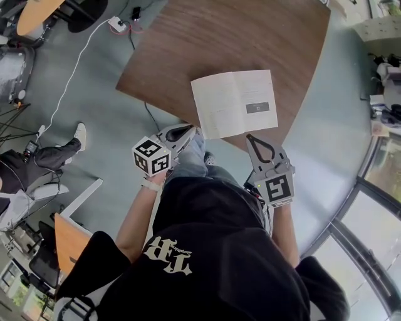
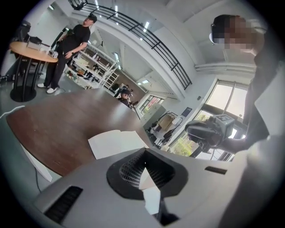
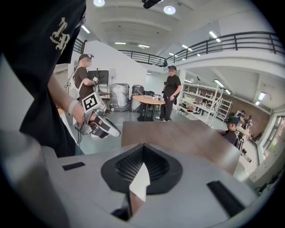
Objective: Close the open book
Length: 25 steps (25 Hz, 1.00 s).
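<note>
Where the book (image 1: 235, 103) ends, left gripper (image 1: 190, 131) and right gripper (image 1: 249, 137) (shut) hover.

Black short-sleeved T-shirt (image 1: 219, 238) with pale lettering (image 1: 168, 256) on the back, blue jeans (image 1: 190, 164), pale wristband (image 1: 150, 185)

Premises: large open-plan lab or workshop hall. Evidence recorded:
- A mezzanine railing (image 3: 231, 40) is seen under a high white ceiling fitted with round lights (image 3: 169, 10).
- Metal shelving (image 3: 207, 100), stocked with equipment, is set along one wall.
- A round table (image 3: 149, 101) is attended by standing persons (image 3: 171, 89).
- Cables (image 1: 70, 75) are trailed over the grey floor (image 1: 106, 113).
- Tall windows (image 2: 222, 100) are noted.
</note>
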Each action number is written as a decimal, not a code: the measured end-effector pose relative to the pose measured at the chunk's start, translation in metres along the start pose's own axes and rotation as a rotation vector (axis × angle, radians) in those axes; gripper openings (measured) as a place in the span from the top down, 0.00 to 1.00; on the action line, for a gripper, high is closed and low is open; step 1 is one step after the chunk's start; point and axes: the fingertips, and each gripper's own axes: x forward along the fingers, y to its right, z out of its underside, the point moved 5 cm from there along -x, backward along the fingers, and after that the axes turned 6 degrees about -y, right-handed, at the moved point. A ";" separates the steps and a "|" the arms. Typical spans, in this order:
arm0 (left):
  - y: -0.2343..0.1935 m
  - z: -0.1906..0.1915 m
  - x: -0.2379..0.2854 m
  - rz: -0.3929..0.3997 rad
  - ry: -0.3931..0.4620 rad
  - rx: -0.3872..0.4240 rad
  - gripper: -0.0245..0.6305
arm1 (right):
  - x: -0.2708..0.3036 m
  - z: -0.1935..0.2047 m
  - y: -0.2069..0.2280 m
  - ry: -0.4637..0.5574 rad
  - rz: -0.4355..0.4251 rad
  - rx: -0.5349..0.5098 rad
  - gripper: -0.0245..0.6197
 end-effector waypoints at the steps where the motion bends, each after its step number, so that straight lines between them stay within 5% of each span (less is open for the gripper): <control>1: -0.006 0.005 0.002 0.019 -0.016 -0.017 0.95 | 0.002 -0.004 0.001 -0.007 -0.001 -0.011 0.98; 9: -0.050 0.042 0.020 0.125 -0.130 -0.144 0.95 | 0.016 -0.026 0.009 -0.069 0.018 -0.058 0.98; 16: -0.058 0.065 0.032 0.232 -0.246 -0.176 0.95 | 0.025 -0.030 0.006 -0.132 0.025 -0.106 0.98; 25: -0.063 0.090 0.046 0.218 -0.322 -0.235 0.87 | 0.030 -0.028 0.022 -0.132 0.013 -0.135 0.98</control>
